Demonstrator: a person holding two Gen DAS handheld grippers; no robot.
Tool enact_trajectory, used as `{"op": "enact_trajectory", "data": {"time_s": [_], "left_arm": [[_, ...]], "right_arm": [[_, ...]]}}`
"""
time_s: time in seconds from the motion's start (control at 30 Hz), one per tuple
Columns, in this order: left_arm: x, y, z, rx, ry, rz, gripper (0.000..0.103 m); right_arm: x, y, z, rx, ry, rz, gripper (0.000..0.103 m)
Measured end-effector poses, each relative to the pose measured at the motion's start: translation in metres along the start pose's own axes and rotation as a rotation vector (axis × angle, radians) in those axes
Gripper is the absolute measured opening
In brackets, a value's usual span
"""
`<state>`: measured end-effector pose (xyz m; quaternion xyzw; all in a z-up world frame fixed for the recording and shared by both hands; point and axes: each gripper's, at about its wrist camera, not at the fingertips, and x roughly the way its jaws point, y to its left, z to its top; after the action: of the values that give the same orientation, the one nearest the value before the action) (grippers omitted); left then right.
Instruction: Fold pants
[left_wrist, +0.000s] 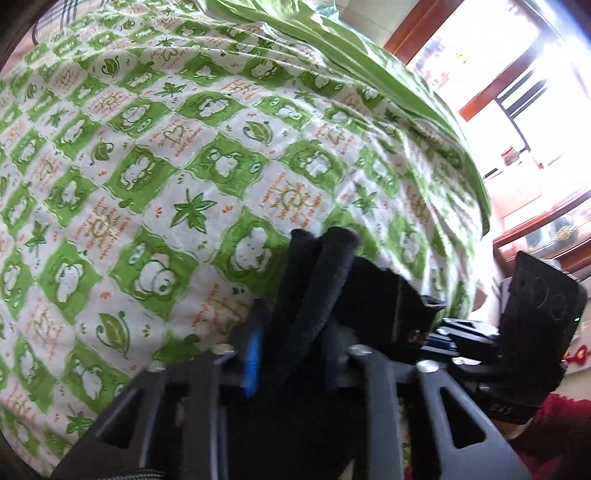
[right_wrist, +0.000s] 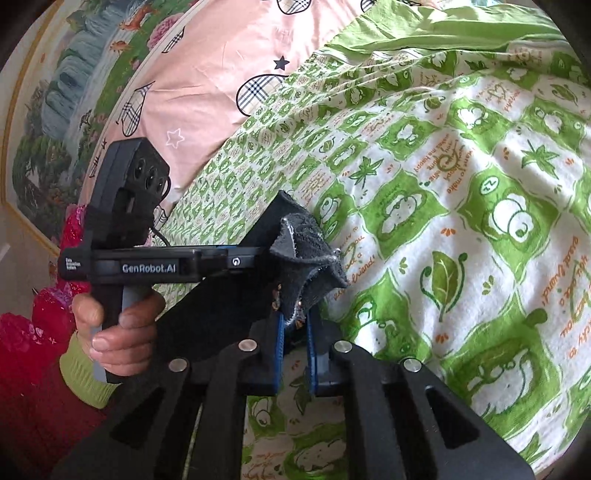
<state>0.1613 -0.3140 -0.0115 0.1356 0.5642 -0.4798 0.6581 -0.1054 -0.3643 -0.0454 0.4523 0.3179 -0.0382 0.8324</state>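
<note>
With both my left gripper (left_wrist: 295, 332) and right gripper (right_wrist: 295, 328) clamping the pants (right_wrist: 306, 254), I'm mid-lift; next, lay them flat on the bedsheet (right_wrist: 461, 184).

Black gripper (right_wrist: 295, 332), blue-lined jaws, silver screws; red sleeve (right_wrist: 33, 387).

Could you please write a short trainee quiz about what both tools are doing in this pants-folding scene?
1. True or false: the left tool is closed on the black fleecy pants.
2. What does the right tool grip? A) the pink star-printed pillow B) a grey-black edge of the pants C) nothing
3. Fill in: the pants hang above the ____-and-white frog-print bedspread.

Key: 1 true; 2 B; 3 green.
</note>
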Motion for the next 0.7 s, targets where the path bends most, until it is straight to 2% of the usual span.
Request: {"op": "enact_trajectory", "data": {"time_s": [0.13, 0.23, 0.5, 0.7], "left_arm": [[-0.015, -0.015, -0.008, 0.038, -0.055, 0.041, 0.011], [-0.036, -0.022, -0.014, 0.038, -0.111, 0.037, 0.011], [-0.118, -0.019, -0.053, 0.002, -0.271, 0.029, 0.011], [-0.173, -0.012, -0.099, -0.036, -0.373, 0.066, 0.011]], "right_arm": [[-0.003, 0.007, 0.003, -0.017, 0.002, 0.026, 0.011], [-0.010, 0.020, 0.007, -0.059, -0.004, 0.066, 0.011], [-0.021, 0.080, 0.008, -0.197, 0.004, 0.290, 0.011], [-0.009, 0.133, -0.010, -0.302, 0.063, 0.385, 0.012]]}}
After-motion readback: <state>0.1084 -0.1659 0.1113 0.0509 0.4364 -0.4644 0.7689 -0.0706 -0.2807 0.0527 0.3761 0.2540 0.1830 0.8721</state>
